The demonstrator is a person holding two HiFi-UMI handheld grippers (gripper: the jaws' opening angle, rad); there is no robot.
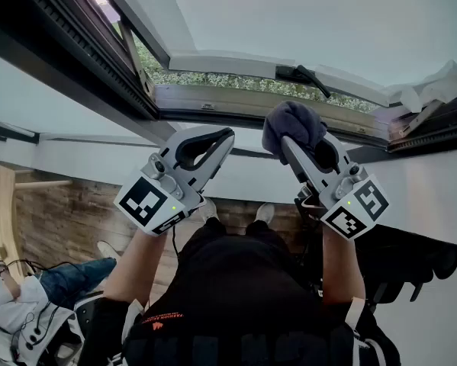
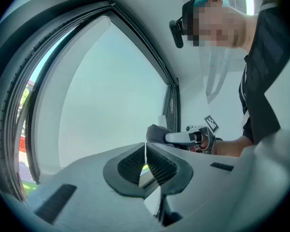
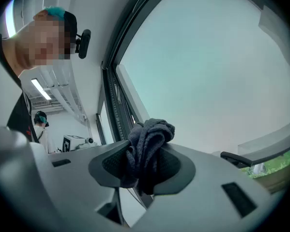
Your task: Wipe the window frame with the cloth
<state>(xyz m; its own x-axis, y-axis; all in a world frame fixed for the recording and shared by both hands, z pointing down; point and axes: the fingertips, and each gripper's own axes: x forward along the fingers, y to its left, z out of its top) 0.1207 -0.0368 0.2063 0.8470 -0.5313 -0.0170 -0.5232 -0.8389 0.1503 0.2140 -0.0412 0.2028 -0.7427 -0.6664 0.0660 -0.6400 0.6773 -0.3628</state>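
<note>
Head view: window frame [image 1: 236,99], grey rail with a dark seal, sash swung open, greenery beyond. A black handle [image 1: 304,75] lies on the upper rail. A crumpled white sheet [image 1: 434,86] rests at the right end. Right gripper [image 1: 288,142]: jaws clamped on the cloth [image 1: 293,124], a dark grey bundle bunched above the tips. It is held up near the lower rail, and contact with the rail cannot be confirmed. Right gripper view: the cloth [image 3: 149,135] is wedged between both pads, its folds spilling over the top, with the pane and dark frame channel [image 3: 116,103] behind. Left gripper [image 1: 225,137]: raised beside the right one, near but apart, carrying nothing. Left gripper view: jaws together, pads meeting on a thin seam, nothing held. Step in hand, by judgement: the approach, with the cloth gripped and brought up and wiping not evidently begun. Next move calls for pressing the protruding wad, not the jaw tips, onto the rail and drawing it along the rail, clear of the handle. The grip looks deep enough to resist dragging.
</note>
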